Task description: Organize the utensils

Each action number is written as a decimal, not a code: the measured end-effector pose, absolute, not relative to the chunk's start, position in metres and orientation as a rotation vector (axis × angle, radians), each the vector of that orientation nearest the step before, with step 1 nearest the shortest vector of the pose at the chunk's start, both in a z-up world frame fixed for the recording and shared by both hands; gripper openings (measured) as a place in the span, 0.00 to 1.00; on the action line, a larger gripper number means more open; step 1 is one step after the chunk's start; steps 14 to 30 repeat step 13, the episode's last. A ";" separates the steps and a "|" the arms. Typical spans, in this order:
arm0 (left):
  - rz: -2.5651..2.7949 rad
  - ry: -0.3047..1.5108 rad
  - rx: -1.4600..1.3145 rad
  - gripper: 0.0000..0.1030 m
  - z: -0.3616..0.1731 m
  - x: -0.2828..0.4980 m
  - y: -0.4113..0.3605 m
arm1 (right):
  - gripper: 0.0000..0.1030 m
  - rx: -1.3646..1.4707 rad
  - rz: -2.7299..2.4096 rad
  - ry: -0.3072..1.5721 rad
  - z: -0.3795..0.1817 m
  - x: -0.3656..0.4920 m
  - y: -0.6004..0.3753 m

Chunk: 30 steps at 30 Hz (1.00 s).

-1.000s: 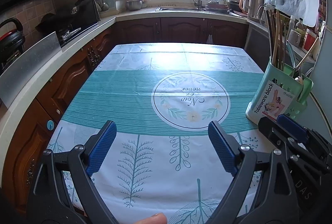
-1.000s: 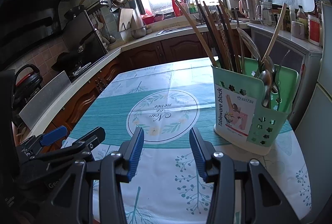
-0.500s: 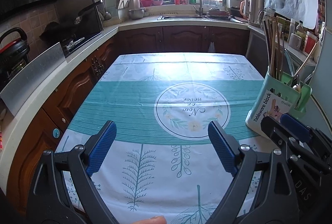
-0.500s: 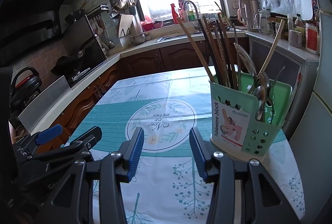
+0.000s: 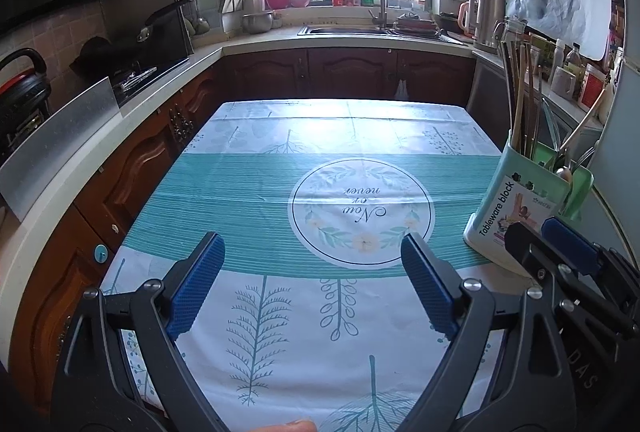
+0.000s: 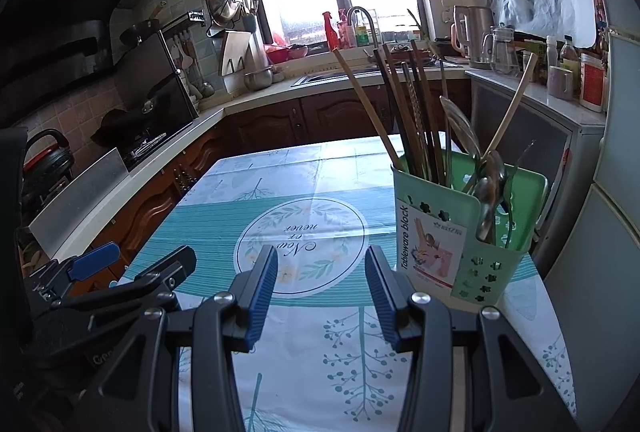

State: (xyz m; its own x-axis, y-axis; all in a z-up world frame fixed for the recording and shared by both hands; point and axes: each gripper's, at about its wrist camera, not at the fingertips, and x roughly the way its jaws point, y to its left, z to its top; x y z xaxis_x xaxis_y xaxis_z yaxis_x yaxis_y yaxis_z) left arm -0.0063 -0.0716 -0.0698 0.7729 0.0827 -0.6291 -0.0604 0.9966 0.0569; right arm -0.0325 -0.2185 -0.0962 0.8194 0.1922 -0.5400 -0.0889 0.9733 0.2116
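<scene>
Kitchen daylight fell on the desk (image 5: 280, 312) where the green tableware block (image 6: 452, 232) stood just right of both empty, open hand-held grippers, left (image 5: 312, 280) and right (image 6: 322, 288); approaching its chopsticks (image 6: 412, 120) from above looked wisest.

Utensil holder (image 6: 460, 232) upright — right hand-held gripper (image 6: 322, 286) agape.

Counter: (image 5: 320, 332) covered by teal-and-white leaf-print cloth.
Utensil caddy: (image 6: 436, 244) green, upright, right of the cloth's round emblem (image 5: 362, 212).
</scene>
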 end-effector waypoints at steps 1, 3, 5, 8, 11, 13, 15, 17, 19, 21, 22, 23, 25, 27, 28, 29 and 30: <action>0.078 0.683 0.034 0.86 -0.070 -0.006 -0.072 | 0.45 0.180 0.151 0.591 -0.096 -0.033 -0.219; 0.078 0.683 0.035 0.86 -0.070 -0.007 -0.072 | 0.45 0.179 0.151 0.591 -0.096 -0.033 -0.219; 0.078 0.683 0.034 0.86 -0.070 -0.007 -0.072 | 0.45 0.179 0.152 0.590 -0.096 -0.033 -0.219; 0.080 0.684 0.037 0.86 -0.070 -0.007 -0.072 | 0.45 0.183 0.153 0.592 -0.096 -0.033 -0.218; 0.079 0.686 0.035 0.86 -0.073 -0.008 -0.071 | 0.45 0.182 0.152 0.594 -0.096 -0.034 -0.217; 0.081 0.688 0.037 0.86 -0.075 -0.008 -0.071 | 0.45 0.182 0.151 0.594 -0.096 -0.033 -0.217; 0.081 0.688 0.037 0.86 -0.075 -0.008 -0.071 | 0.45 0.182 0.151 0.594 -0.096 -0.033 -0.217; 0.081 0.688 0.037 0.86 -0.075 -0.008 -0.071 | 0.45 0.182 0.151 0.594 -0.096 -0.033 -0.217; 0.081 0.688 0.037 0.86 -0.075 -0.008 -0.071 | 0.45 0.182 0.151 0.594 -0.096 -0.033 -0.217; 0.081 0.688 0.037 0.86 -0.075 -0.008 -0.071 | 0.45 0.182 0.151 0.594 -0.096 -0.033 -0.217; 0.081 0.688 0.037 0.86 -0.075 -0.008 -0.071 | 0.45 0.182 0.151 0.594 -0.096 -0.033 -0.217; 0.081 0.688 0.037 0.86 -0.075 -0.008 -0.071 | 0.45 0.182 0.151 0.594 -0.096 -0.033 -0.217; 0.081 0.688 0.037 0.86 -0.075 -0.008 -0.071 | 0.45 0.182 0.151 0.594 -0.096 -0.033 -0.217; 0.081 0.688 0.037 0.86 -0.075 -0.008 -0.071 | 0.45 0.182 0.151 0.594 -0.096 -0.033 -0.217; 0.081 0.688 0.037 0.86 -0.075 -0.008 -0.071 | 0.45 0.182 0.151 0.594 -0.096 -0.033 -0.217; 0.081 0.688 0.037 0.86 -0.075 -0.008 -0.071 | 0.45 0.182 0.151 0.594 -0.096 -0.033 -0.217; 0.081 0.688 0.037 0.86 -0.075 -0.008 -0.071 | 0.45 0.182 0.151 0.594 -0.096 -0.033 -0.217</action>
